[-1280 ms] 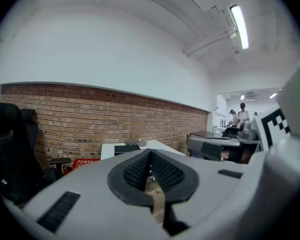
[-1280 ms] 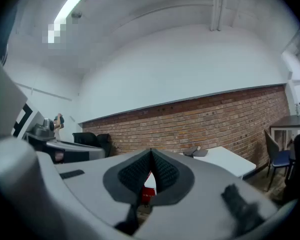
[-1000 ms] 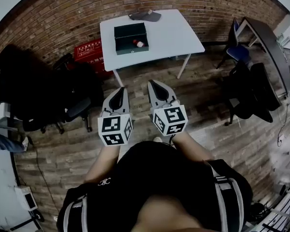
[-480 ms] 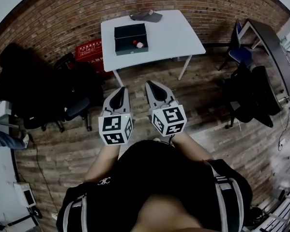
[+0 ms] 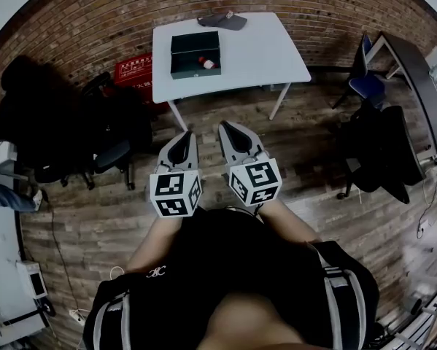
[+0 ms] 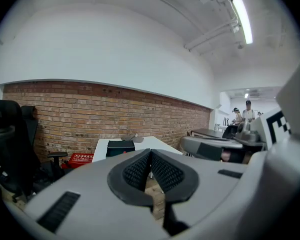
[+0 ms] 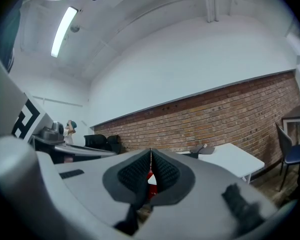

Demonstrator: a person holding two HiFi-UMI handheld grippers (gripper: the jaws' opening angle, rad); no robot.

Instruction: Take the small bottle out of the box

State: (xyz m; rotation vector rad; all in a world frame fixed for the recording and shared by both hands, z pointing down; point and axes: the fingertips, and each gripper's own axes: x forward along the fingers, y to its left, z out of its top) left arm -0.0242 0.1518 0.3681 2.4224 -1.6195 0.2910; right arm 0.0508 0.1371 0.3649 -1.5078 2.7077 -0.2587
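Barely any change over the last second. Left gripper and right gripper hang at your waist, jaws shut and empty. The surface only slid slightly up-frame in head view, so no progress, and it's still well off. Bottle sits in the box, right part. It's too small to read cap or lie. I can't identify the red patch behind the right jaws.
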